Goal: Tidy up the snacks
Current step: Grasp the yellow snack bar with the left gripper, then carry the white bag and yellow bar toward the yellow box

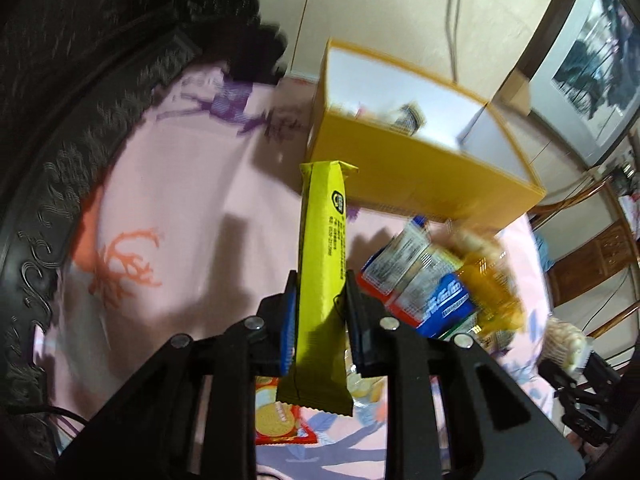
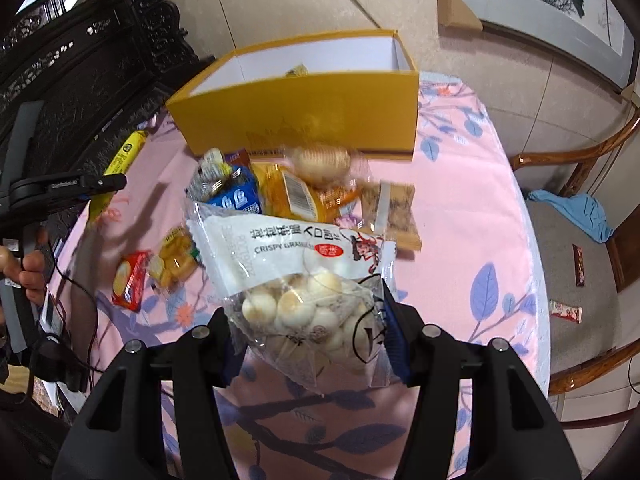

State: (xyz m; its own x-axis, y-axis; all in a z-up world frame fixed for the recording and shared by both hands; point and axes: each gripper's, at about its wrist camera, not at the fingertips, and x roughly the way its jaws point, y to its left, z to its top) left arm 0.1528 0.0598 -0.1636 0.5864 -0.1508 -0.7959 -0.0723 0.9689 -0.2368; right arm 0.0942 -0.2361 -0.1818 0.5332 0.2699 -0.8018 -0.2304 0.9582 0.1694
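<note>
My left gripper (image 1: 321, 280) is shut on a long yellow snack bar (image 1: 322, 248), held upright above the pink tablecloth and short of the open yellow box (image 1: 420, 168). The bar and left gripper also show in the right wrist view (image 2: 120, 160) at the left. My right gripper (image 2: 308, 312) is shut on a clear bag of round crispy biscuits (image 2: 296, 280), held above the table in front of a pile of snack packets (image 2: 280, 188). The yellow box (image 2: 304, 116) stands behind the pile, with a packet or two inside.
A red cracker packet (image 2: 130, 280) and a small yellow snack bag (image 2: 176, 260) lie left of the pile. The round table (image 2: 460, 208) has a pink floral cloth. A dark carved cabinet (image 2: 80, 60) stands left. A wooden chair (image 2: 580, 208) holds a blue cloth. Two wrappers lie on the floor.
</note>
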